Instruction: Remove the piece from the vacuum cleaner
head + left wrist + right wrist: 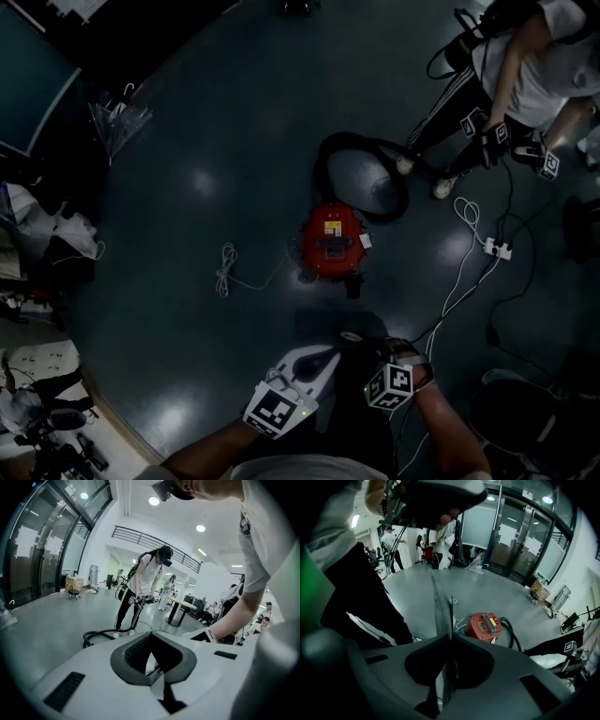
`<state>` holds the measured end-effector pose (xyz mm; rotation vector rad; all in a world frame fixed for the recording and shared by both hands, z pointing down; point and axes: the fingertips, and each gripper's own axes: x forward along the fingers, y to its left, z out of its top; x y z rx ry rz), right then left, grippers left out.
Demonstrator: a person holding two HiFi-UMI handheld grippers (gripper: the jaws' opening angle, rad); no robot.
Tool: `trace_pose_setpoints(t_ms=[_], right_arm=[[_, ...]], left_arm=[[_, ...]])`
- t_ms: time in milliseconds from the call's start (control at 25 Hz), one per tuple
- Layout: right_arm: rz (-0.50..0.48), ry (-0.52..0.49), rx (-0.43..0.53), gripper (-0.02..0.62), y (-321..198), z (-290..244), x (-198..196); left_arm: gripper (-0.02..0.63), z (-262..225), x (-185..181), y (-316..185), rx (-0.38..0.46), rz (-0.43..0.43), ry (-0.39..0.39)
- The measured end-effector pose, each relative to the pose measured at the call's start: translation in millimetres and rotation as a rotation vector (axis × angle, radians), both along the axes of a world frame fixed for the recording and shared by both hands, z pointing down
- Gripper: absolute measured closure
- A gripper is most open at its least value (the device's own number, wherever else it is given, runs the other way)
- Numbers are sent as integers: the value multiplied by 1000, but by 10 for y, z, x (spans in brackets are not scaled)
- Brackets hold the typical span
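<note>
**Both pairs of tongs before the approach.** The left gripper point(156, 667) has its jaws pressed together with nothing between them. The right gripper point(444, 611) is likewise clenched and empty, its jaws meeting in a thin line. We hold both close to the body and well apart from the work.

Ahead on the dark floor point(234, 141) stands the red vacuum cleaner point(330, 242), upright. Its black hose point(364, 139) curls in a loop on its far side. A white cord point(225, 272) lies coiled to its left. Another person point(525, 66) stands beyond the hose, near a power strip point(497, 248).

We cannot tell from here which piece is meant, and we judge the hose the likeliest.

- **Hose:** it should be light, ribbed and limp, so it would bend away if gripped mid-length. The better hold is the stiff collar where it enters the body.
- **Body:** it looks like hard, smooth plastic and rather heavy. It may shift when pulled, so the other gripper should brace it at the top handle.
</note>
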<state>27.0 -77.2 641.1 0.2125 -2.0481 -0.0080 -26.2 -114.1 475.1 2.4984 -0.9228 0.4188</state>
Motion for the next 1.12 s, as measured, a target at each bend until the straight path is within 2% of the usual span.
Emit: trace_pose_setpoints(t_ms=[200,360,600,720,920,1120], right_arm=[[50,-19,37,556,224,-1000,-122],[82,-17,65,556,408,-1565,-214],[145,-74,73,557,572,-2350,-310],[176,-112,61,556,675,-2578,-342],[206,-129,62,557,744,-2663,-291],[201,-128,107,557,525,-2793,-181]], left_arm=[[600,-656,-86,280,14,39,-11],[600,-1130,-107,509,31,67,6],[600,-1678,-133,608,61,90,42],[600,-1848,-132,638,86,83,51],[600,-1941,-57,640,115,84,48],[600,-2096,86,479,186,106,42]])
